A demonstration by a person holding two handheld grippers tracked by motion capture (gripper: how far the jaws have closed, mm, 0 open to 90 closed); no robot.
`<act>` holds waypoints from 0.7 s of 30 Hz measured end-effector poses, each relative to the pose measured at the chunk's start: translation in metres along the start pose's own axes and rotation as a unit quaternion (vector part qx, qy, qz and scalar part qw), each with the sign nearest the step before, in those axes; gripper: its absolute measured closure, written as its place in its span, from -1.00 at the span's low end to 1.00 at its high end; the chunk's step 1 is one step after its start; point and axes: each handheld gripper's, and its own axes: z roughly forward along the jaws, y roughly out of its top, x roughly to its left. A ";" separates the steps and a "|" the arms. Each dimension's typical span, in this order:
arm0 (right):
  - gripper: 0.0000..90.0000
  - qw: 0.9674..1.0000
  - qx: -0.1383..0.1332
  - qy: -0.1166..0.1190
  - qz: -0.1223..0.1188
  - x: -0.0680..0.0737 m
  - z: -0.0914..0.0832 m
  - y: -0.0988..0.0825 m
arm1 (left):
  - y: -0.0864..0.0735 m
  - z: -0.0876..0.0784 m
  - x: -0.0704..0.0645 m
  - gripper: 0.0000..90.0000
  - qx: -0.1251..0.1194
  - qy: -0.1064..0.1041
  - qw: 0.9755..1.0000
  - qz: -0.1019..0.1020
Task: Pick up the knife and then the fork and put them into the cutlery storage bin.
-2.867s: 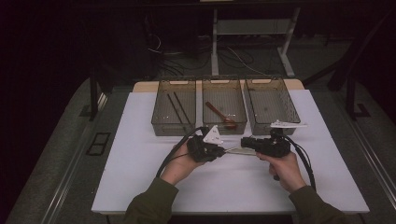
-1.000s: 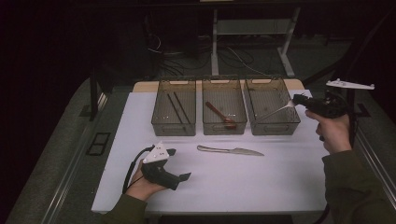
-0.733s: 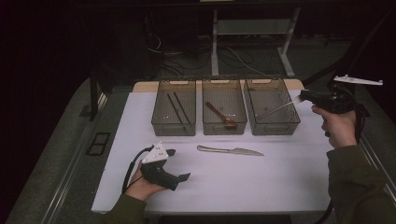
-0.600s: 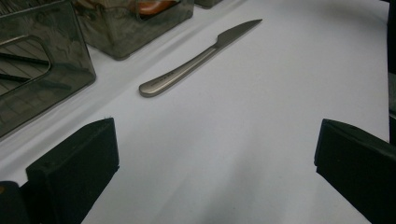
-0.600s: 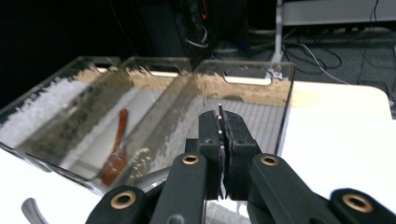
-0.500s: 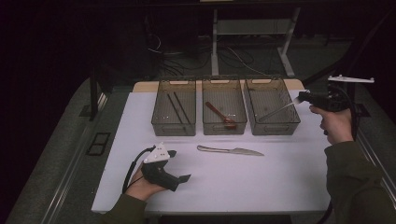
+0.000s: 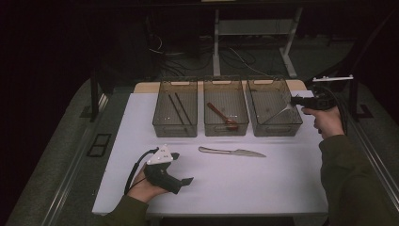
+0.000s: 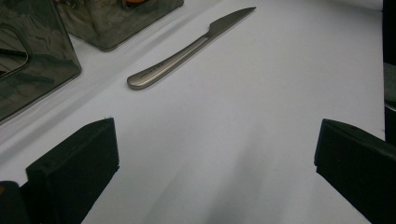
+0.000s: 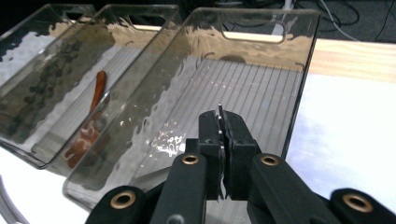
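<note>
— White tabletop (image 7: 282, 188), left side first: your left gripper (image 7: 184, 168) is resting there, jaws wide apart with nothing between them.
— And the knife (image 7: 231, 151)?
— It's lying at centre in front of the bins, slim steel, blade pointing right.
— Far right?
— Your right gripper (image 7: 292, 100) is clamping a thin metal utensil (image 7: 281, 112). It's been sinking toward the right bin (image 7: 277, 129), tip now dipping inside, so the drop is looking close.
</note>
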 end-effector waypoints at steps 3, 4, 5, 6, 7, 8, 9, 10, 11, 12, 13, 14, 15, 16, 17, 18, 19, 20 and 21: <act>0.93 1.000 0.000 0.007 0.013 -0.005 0.007 0.000 | 0.000 0.001 0.000 -1.00 0.003 -0.003 1.000 0.001; 0.92 1.000 -0.001 0.007 0.016 -0.007 0.009 0.000 | 0.000 0.001 0.000 -1.00 0.003 -0.003 1.000 0.000; 0.89 1.000 -0.001 -0.005 0.023 -0.011 0.014 0.000 | 0.000 0.001 -0.001 -1.00 0.003 -0.003 1.000 -0.001; 0.87 1.000 0.002 -0.013 0.021 -0.013 0.017 -0.001 | 0.000 0.002 -0.001 -1.00 0.002 -0.003 1.000 0.000; 0.84 1.000 0.003 -0.022 0.020 -0.014 0.019 -0.001 | 0.000 0.002 -0.001 -1.00 0.002 -0.004 1.000 0.000; 0.81 0.999 0.005 -0.033 0.015 -0.015 0.021 -0.002 | 0.000 0.002 -0.001 -1.00 0.002 -0.004 1.000 0.001; 0.78 0.999 0.008 -0.042 0.014 -0.016 0.022 -0.003 | 0.000 0.002 -0.001 -1.00 0.002 -0.004 1.000 0.000; 0.74 0.998 0.011 -0.053 0.010 -0.017 0.024 -0.004 | 0.000 0.002 -0.001 -1.00 0.002 -0.004 1.000 0.000; 0.74 0.998 0.011 -0.053 0.010 -0.017 0.024 -0.004 | 0.000 0.002 0.000 -1.00 0.003 -0.005 1.000 0.001; 0.69 0.998 0.015 -0.059 0.008 -0.017 0.025 -0.004 | 0.000 0.002 0.000 -1.00 0.003 -0.005 1.000 0.001; 0.61 0.998 0.016 -0.063 0.010 -0.018 0.025 -0.005 | 0.000 0.002 -0.001 -1.00 0.003 -0.004 1.000 0.002; 0.50 0.997 0.008 -0.073 0.005 -0.018 0.024 -0.004 | 0.000 0.002 -0.001 -1.00 0.004 -0.005 1.000 0.003; 0.50 0.997 0.008 -0.073 0.005 -0.018 0.024 -0.004 | 0.000 0.002 -0.001 -1.00 0.004 -0.005 1.000 0.003; 0.41 0.997 0.007 -0.073 0.005 -0.018 0.024 -0.004 | 0.000 0.002 -0.001 -1.00 0.004 -0.005 1.000 0.003; 0.30 0.997 -0.001 -0.078 0.003 -0.018 0.022 -0.004 | 0.000 0.002 -0.001 -1.00 0.004 -0.005 1.000 0.003; 0.25 0.997 -0.001 -0.075 0.008 -0.018 0.020 -0.004 | 0.000 0.002 -0.001 -1.00 0.003 -0.005 1.000 0.002; 0.25 0.997 -0.001 -0.075 0.008 -0.018 0.020 -0.004 | 0.000 0.002 -0.001 -1.00 0.003 -0.005 1.000 0.003; 0.15 0.997 -0.003 -0.073 0.006 -0.018 0.020 -0.004 | 0.000 0.002 -0.001 -1.00 0.003 -0.005 1.000 0.003; 0.10 0.997 -0.004 -0.076 0.005 -0.018 0.019 -0.004 | 0.001 0.001 -0.001 -1.00 0.003 -0.005 1.000 0.003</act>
